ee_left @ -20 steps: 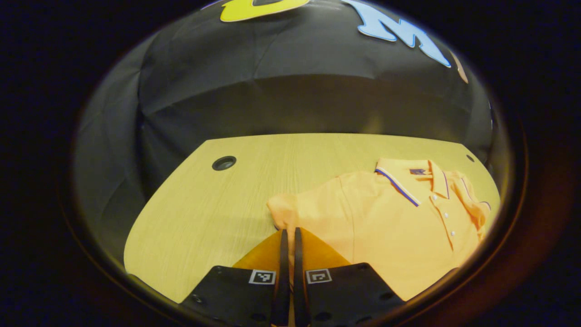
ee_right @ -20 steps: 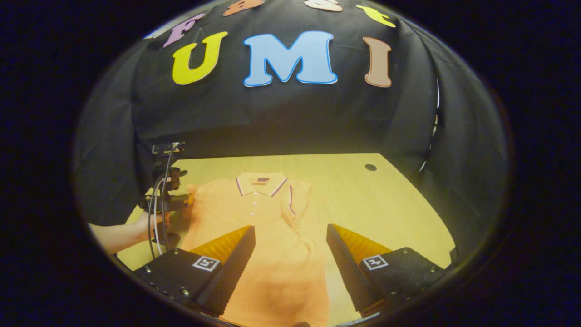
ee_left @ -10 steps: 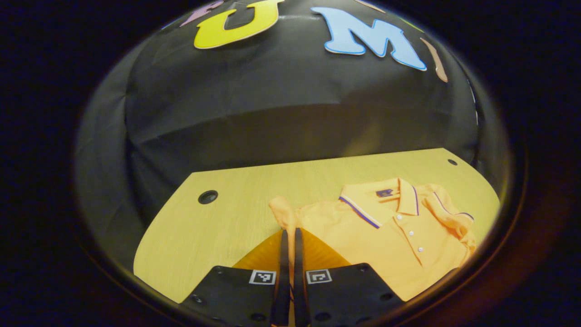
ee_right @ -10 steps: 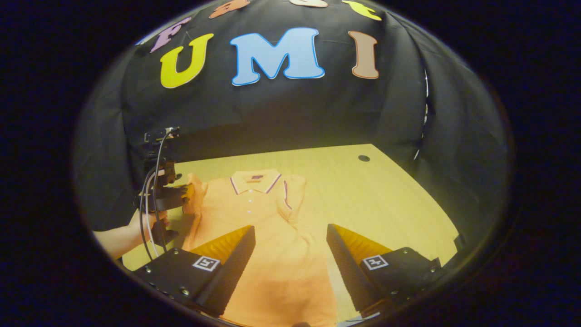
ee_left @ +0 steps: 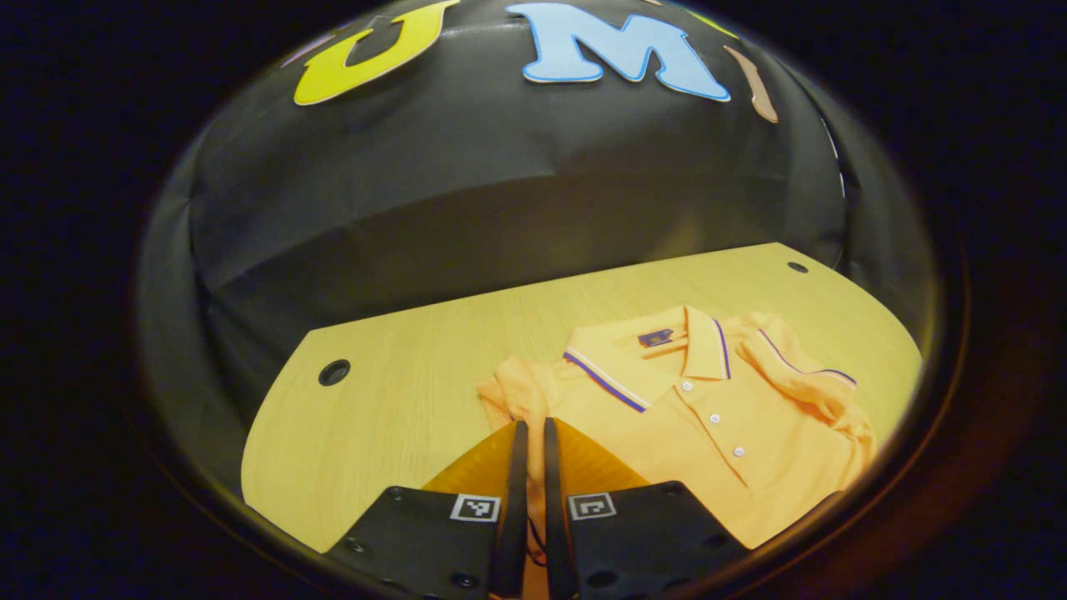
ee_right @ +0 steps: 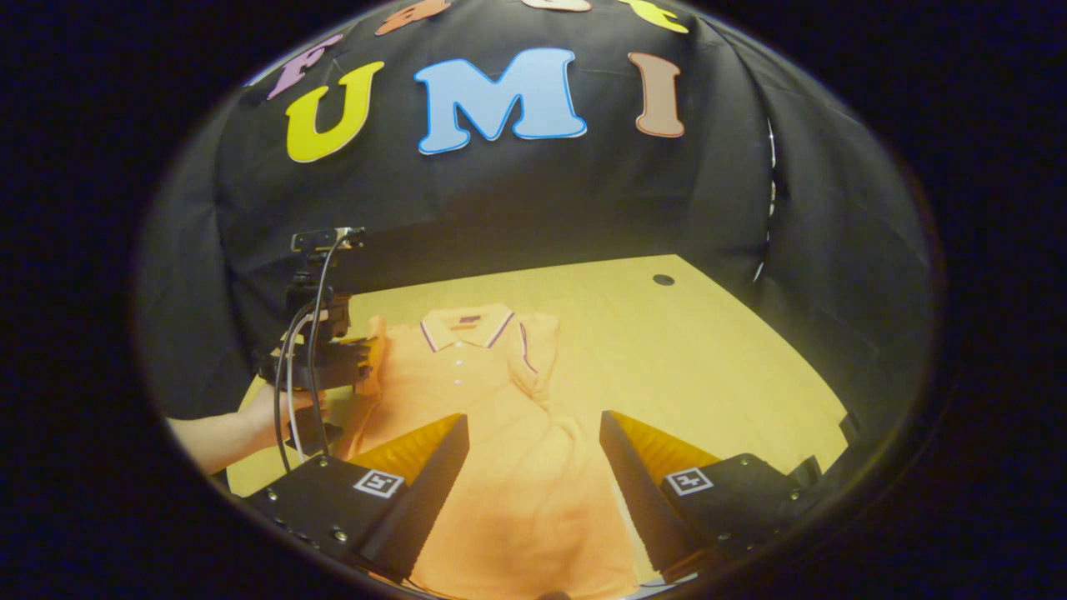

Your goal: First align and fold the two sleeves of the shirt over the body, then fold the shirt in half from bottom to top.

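**Ana:** Left gripper [ee_left: 530, 433] first: low centre of the left gripper view, its two fingers pressed together on the orange cloth of the left sleeve [ee_left: 510, 398]. That sleeve is bunched and lifted off the table [ee_left: 375, 417], just left of the collar [ee_left: 646, 367].

**Ben:** The right gripper view agrees. At the left of that frame the same gripper [ee_right: 367, 362] has the sleeve pinched, and the hand [ee_right: 271, 408] holding it comes in low from the left edge, forearm roughly level, cables looping down beside it.

**Ana:** And the shirt [ee_right: 500, 433] itself?

**Ben:** Flat on the table, collar towards the far wall, body running down the middle of the frame to the bottom edge. The right sleeve [ee_right: 538, 350] already lies folded over the chest.

**Ana:** Right gripper [ee_right: 533, 433]?

**Ben:** Bottom centre, fingers spread wide above the shirt's body, holding nothing.

**Ana:** How will the shirt handle, do you reckon?

**Ben:** Light, soft, limp knit; it will droop and crease wherever it isn't held. I'd take the sleeve by its hem edge for the fold-over, and the bottom hem near its two corners for the final fold.
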A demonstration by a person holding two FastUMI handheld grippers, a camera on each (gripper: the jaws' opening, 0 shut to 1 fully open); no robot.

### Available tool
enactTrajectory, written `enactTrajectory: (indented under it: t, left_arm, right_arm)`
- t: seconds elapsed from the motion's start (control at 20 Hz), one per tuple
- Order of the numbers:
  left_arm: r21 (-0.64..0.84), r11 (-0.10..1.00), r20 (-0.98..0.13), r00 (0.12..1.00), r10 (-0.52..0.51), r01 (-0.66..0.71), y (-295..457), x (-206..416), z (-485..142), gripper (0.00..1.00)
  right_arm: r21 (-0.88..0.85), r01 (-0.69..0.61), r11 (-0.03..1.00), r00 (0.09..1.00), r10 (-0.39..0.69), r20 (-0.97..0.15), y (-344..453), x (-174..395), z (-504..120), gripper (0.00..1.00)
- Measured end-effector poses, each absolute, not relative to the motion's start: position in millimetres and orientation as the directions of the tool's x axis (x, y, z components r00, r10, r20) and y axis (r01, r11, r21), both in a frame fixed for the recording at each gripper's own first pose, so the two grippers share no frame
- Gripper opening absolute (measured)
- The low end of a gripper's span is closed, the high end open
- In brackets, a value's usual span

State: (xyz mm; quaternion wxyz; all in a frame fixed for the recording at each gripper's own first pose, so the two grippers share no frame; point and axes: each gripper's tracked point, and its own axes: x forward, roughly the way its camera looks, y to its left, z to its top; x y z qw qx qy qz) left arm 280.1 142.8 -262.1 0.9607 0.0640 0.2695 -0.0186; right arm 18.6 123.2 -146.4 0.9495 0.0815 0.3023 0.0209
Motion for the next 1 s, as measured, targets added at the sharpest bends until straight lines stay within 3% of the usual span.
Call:
enactTrajectory:
  t: [0.1, 0.25, 0.5, 0.6, 1.0]
  left_arm:
    - [0.117, 0.989, -0.534, 0.845, -0.015, 0.091, 137.6, 274.4, -261.3, 0.25]
    - [0.088, 0.993, -0.536, 0.844, -0.023, 0.083, 133.5, 259.0, -251.6, 0.65]
    - [0.037, 0.997, -0.526, 0.85, -0.038, 0.068, 123.3, 215.3, -239.6, 0.92]
    - [0.015, 0.998, -0.525, 0.85, -0.038, 0.054, 120.8, 193.5, -238.8, 0.99]
    - [0.01, 0.999, -0.545, 0.838, -0.028, 0.04, 104.0, 78.6, -239.0, 0.97]
  right_arm:
    - [0.17, -0.007, 0.985, 0.821, 0.103, -0.561, 123.1, 18.9, -144.5, 0.98]
    - [0.166, -0.037, 0.985, 0.822, 0.125, -0.555, 119.9, 15.6, -147.1, 0.99]
    - [0.174, -0.066, 0.982, 0.816, 0.154, -0.557, 109.6, -4.2, -161.2, 0.98]
    - [0.171, -0.079, 0.982, 0.806, 0.164, -0.568, 103.5, -13.7, -171.9, 0.98]
    - [0.202, -0.083, 0.976, 0.762, 0.193, -0.618, 85.6, -60.2, -205.7, 0.98]
